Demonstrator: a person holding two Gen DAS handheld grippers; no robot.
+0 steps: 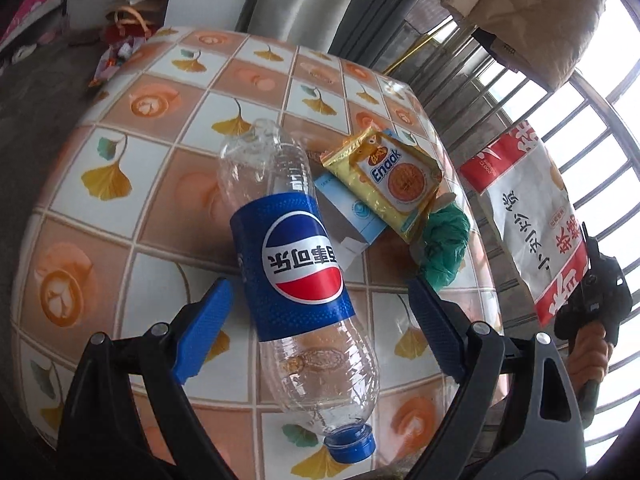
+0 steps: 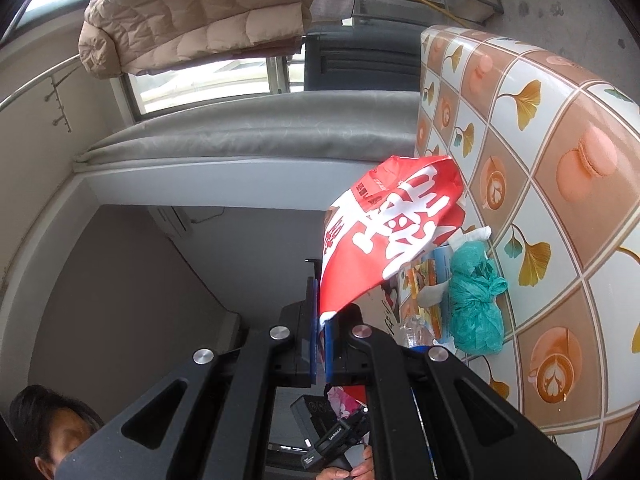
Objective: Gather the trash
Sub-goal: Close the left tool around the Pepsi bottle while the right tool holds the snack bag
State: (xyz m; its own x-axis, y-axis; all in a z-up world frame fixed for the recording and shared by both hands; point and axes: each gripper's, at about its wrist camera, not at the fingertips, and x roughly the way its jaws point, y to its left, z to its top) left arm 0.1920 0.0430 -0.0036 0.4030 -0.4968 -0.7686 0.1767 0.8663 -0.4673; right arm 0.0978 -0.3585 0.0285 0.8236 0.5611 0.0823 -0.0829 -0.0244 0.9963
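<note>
An empty Pepsi bottle (image 1: 296, 264) with a blue cap lies on the patterned table (image 1: 160, 184). My left gripper (image 1: 320, 316) is open, its blue fingers on either side of the bottle's middle. Behind the bottle lie a yellow Enaak wrapper (image 1: 388, 176), a light blue carton (image 1: 352, 216) and a knotted green plastic bag (image 1: 444, 240). My right gripper (image 2: 320, 340) is shut on the edge of a red and white plastic bag (image 2: 392, 232), held beside the table edge. That bag also shows in the left wrist view (image 1: 532, 208). The green bag (image 2: 476, 300) lies near it.
A metal railing (image 1: 580, 112) and a hanging beige quilted jacket (image 1: 532, 12) stand beyond the table's right edge. A grey cushioned surface (image 2: 256, 132) lies past the table. Clutter sits on the floor at the far left (image 1: 124, 32).
</note>
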